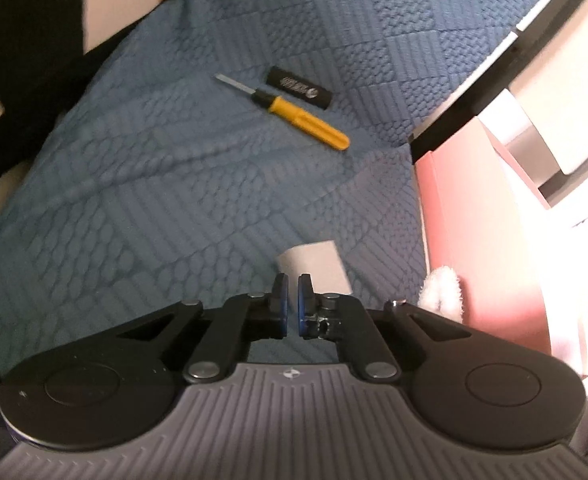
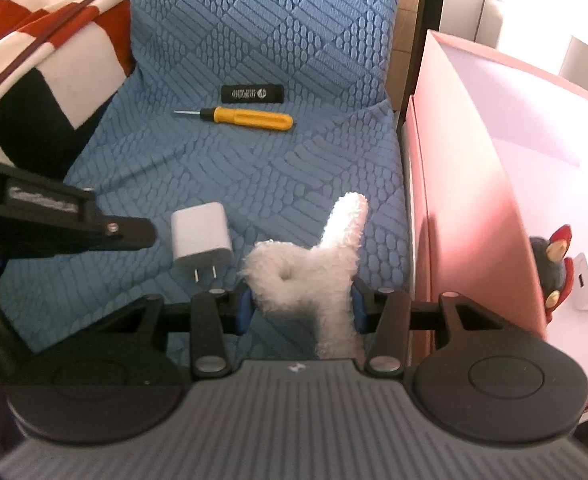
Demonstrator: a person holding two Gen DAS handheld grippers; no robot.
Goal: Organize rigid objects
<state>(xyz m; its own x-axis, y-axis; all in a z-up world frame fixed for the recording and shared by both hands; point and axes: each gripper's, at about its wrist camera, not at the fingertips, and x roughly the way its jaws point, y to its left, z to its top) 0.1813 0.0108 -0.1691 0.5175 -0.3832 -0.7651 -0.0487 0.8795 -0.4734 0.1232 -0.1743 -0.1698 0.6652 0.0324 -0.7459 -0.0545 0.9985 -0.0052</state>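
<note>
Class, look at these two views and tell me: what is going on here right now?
A person is sorting small items on a blue quilted cover with two hand-held grippers. The right gripper is closed on a white fluffy toy beside the pink box, which already holds a white charger and a dark figure. The left gripper is shut and empty, near a white plug adapter. A yellow screwdriver and a black stick lie farther off.

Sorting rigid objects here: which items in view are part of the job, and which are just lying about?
Job items: white charger, yellow screwdriver, black flat case, pink box, second white charger already inside it.

Lying about: fluffy white plush in the right gripper, patterned blanket, blue cover.
</note>
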